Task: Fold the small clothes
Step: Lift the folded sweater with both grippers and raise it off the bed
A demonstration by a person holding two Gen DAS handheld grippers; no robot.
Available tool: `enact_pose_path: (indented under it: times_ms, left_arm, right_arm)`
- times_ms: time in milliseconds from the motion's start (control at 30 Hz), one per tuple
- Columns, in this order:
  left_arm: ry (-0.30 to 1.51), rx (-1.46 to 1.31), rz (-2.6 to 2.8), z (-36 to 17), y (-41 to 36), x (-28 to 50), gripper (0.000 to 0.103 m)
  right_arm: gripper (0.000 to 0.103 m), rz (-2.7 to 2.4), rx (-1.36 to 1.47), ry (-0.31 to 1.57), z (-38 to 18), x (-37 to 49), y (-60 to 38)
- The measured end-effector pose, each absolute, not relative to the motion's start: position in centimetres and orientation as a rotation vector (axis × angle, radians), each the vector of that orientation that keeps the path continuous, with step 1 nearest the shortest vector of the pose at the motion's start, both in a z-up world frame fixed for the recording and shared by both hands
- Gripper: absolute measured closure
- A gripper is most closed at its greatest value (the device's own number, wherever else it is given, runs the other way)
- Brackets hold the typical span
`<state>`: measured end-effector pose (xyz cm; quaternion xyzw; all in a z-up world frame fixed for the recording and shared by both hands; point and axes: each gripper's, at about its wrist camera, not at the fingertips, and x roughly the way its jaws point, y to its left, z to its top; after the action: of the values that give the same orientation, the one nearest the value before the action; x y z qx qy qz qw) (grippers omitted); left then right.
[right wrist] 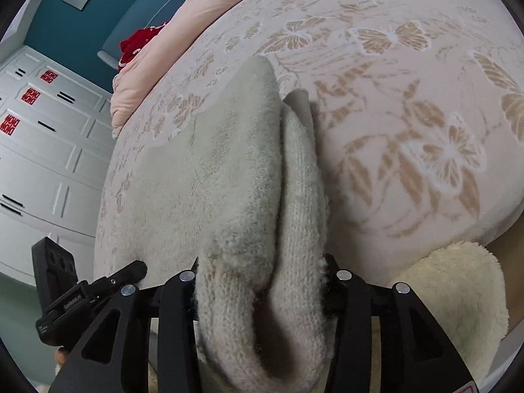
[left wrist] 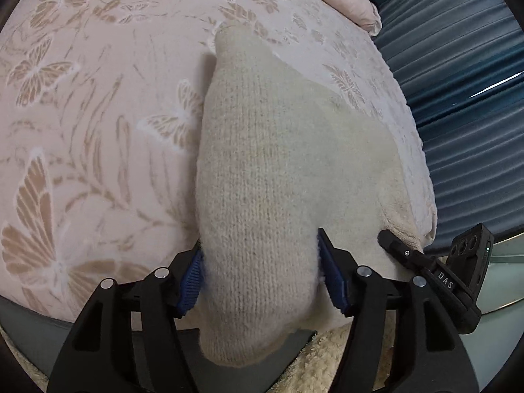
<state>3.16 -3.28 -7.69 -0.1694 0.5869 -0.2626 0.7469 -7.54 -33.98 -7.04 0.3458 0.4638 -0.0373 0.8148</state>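
— On the bed, right by its near edge, is that where the cream knitted garment (left wrist: 262, 170) lies?

— Yes, stretched out over the pink butterfly-patterned bedspread (left wrist: 82, 124), with its near end bunched up and lifted. The left gripper (left wrist: 258, 275) has that thick roll of knit wedged between its blue-padded fingers (left wrist: 191, 278), squeezing it from both sides.

— And the other one?

— The right gripper (right wrist: 262, 290) is clamped on a doubled fold of the same garment (right wrist: 229, 170); two layers stand up between its black fingers, and the cloth spills down below them.

— Anything else about?

— A fluffy cream throw (right wrist: 458, 294) hangs off the bed edge just beside the right gripper. Farther back there's a pink quilt (right wrist: 203, 9), something red (right wrist: 137, 46) beside it, and white cupboards (right wrist: 49, 150) against a teal wall.
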Motion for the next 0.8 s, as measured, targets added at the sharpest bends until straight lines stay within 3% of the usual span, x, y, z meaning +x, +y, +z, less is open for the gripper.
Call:
enact_pose_path:
  times_ms: [200,300,400,600,667,733,800]
  left_arm:
    - [1.247,-0.323,-0.560,-7.5,-3.1,3.0,0.031]
    - [1.271,-0.356,-0.547,-8.2,-3.0,3.1,0.029]
    - [1.256,-0.330,-0.533,-8.2,-3.1,2.8,0.026]
    - [1.237,-0.305,-0.500,-8.4,-2.7,2.7,0.017]
    - [1.243,-0.327,-0.485,-8.6,-2.5,2.7,0.017]
    - [1.258,-0.340,-0.484,-8.8,-2.5,2.8,0.017]
    - [1.269,-0.355,-0.498,-8.6,-2.5,2.7,0.017]
  right_arm:
    - [0.035,-0.116,0.553,0.881,-2.9,-5.0,-34.2]
    - [0.036,-0.082,0.565,0.939,-4.6,-1.9,-34.8]
    - [0.091,-0.068,0.599,1.021,-6.7,0.0,-34.3]
    - [0.093,0.089,0.524,0.779,0.8,-0.7,-32.3]
    - [0.093,0.056,0.483,0.835,-0.9,0.2,-32.6]
    - [0.087,-0.064,0.440,1.011,-5.5,1.4,-33.5]
    - [0.084,-0.076,0.583,1.028,-7.3,0.1,-34.9]
